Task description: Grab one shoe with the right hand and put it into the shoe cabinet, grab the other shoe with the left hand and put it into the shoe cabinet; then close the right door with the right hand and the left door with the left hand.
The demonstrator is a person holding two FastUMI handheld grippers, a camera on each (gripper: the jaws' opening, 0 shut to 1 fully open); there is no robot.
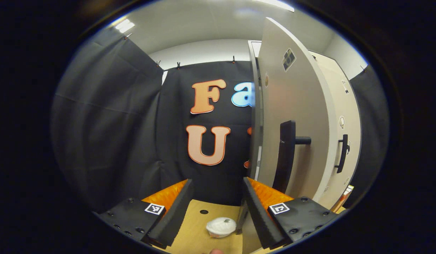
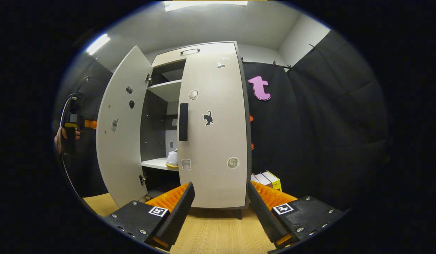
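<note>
The shoe cabinet (image 2: 211, 53) stands ahead with its right door (image 2: 218, 141) closed and its left door (image 2: 121, 134) swung open. A white shoe (image 2: 172, 158) with a yellow sole rests on a shelf inside, partly hidden by the right door. My right gripper (image 2: 219, 208) is open and holds nothing, low in front of the right door. A hand holds my left gripper (image 2: 71, 123) out beyond the open left door. In the left gripper view, my left gripper (image 1: 218, 208) is open, just left of the left door (image 1: 295, 106) and its black handle (image 1: 286, 155).
Some books (image 2: 267, 180) stand on the floor to the right of the cabinet. A small white round object (image 1: 221, 227) lies on the wooden floor (image 1: 197, 218) below my left gripper. Black cloth walls close in the booth on all sides.
</note>
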